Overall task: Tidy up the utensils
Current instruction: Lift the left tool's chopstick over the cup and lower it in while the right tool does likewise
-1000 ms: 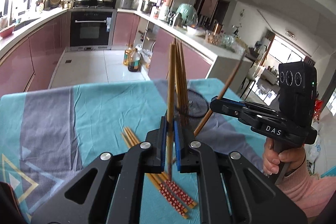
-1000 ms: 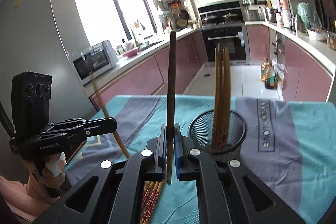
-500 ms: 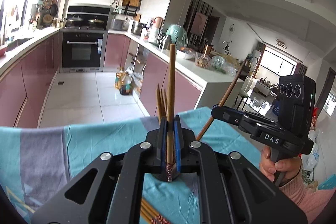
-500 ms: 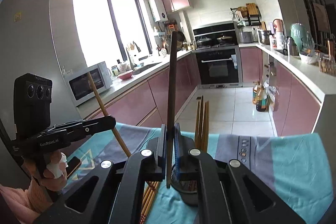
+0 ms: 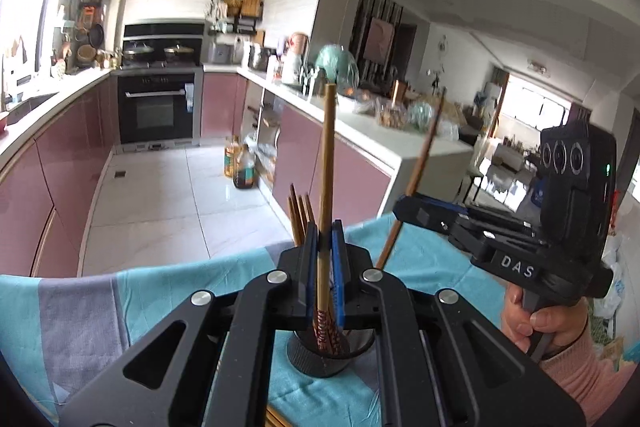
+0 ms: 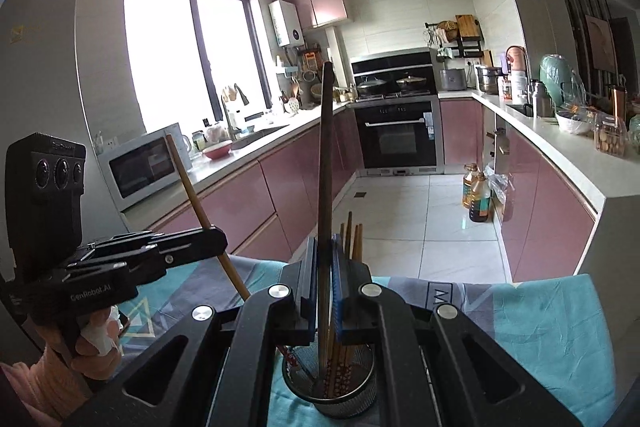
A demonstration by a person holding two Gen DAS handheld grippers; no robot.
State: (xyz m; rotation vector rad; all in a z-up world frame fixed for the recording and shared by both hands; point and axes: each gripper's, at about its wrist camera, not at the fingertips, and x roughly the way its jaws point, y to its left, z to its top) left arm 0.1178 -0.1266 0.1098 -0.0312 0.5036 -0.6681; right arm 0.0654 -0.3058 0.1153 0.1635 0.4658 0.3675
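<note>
Wooden chopstick (image 5: 327, 163) clenched in left hand-held gripper (image 5: 325, 267), another chopstick (image 6: 325, 163) in right hand-held gripper (image 6: 324, 287), mesh holder (image 6: 362, 401) half hidden

Colours and patterns, both wrist views

Desk cloth (image 5: 168, 291): teal with grey bands. Mesh holder (image 6: 340, 397): black. Chopstick in left grip (image 5: 327, 163): tan, red-patterned at its 6 o'clock end. Chopstick in right grip (image 6: 325, 187): dark brown. Finger pads (image 5: 337, 267): blue. Cabinets (image 6: 548, 203): pink. Sleeve (image 5: 588, 371): pink.
</note>
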